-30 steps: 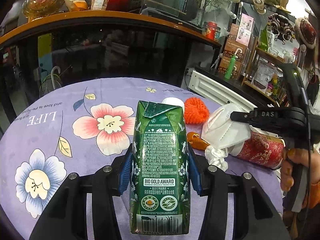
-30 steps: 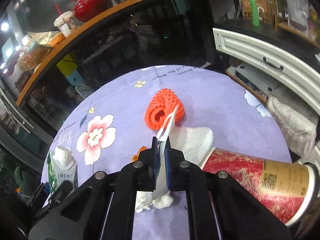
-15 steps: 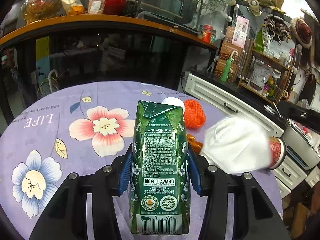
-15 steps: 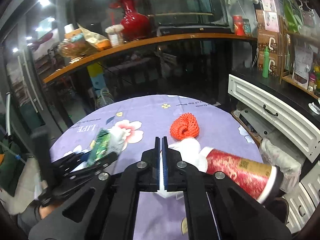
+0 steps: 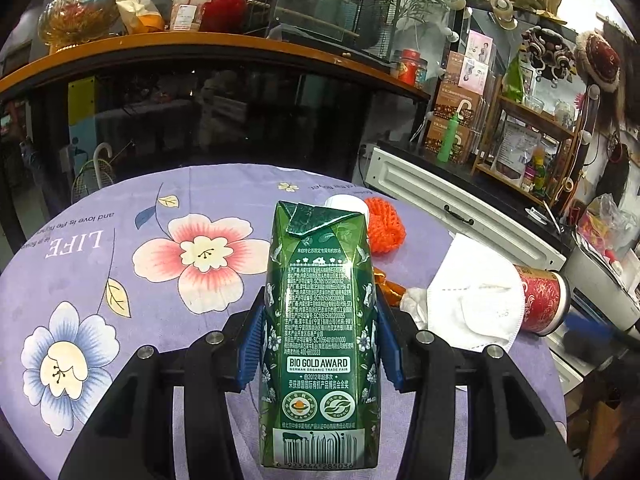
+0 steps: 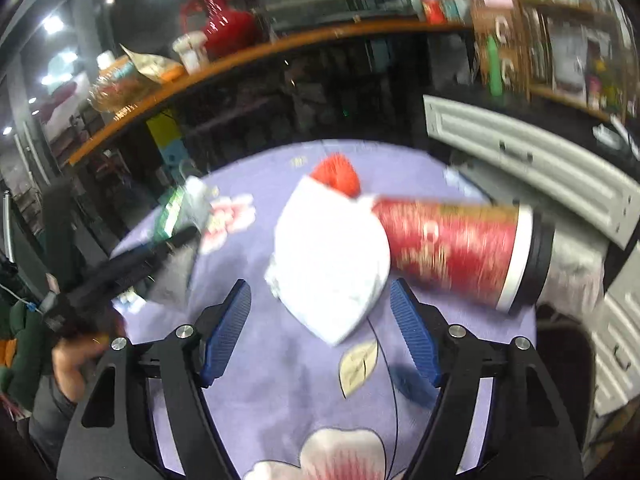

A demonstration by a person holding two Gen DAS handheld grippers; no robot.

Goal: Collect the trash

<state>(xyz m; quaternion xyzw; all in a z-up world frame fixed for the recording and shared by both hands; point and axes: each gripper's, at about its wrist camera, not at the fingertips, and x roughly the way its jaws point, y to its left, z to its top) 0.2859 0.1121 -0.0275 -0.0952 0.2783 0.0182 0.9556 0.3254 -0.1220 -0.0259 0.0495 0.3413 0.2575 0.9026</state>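
My left gripper [image 5: 318, 344] is shut on a green milk carton [image 5: 318, 336] with a white cap and holds it upright above the table. My right gripper [image 6: 320, 320] is open and empty, just short of a white face mask [image 6: 332, 256] that lies on the table. The mask also shows in the left wrist view [image 5: 476, 300]. A red paper cup [image 6: 456, 256] lies on its side right of the mask. An orange net ball [image 6: 338, 176] sits behind the mask. The right wrist view is blurred.
The round table has a purple flowered cloth [image 5: 120, 240]. A crumpled white tissue [image 5: 416, 300] and an orange wrapper [image 5: 390, 288] lie beside the carton. A white drawer cabinet [image 6: 532, 168] stands right of the table. A dark counter with an orange edge [image 5: 200, 46] is behind.
My right gripper has opened and let go of the white mask, which now lies on the table against the red cup. My left gripper still holds the carton.
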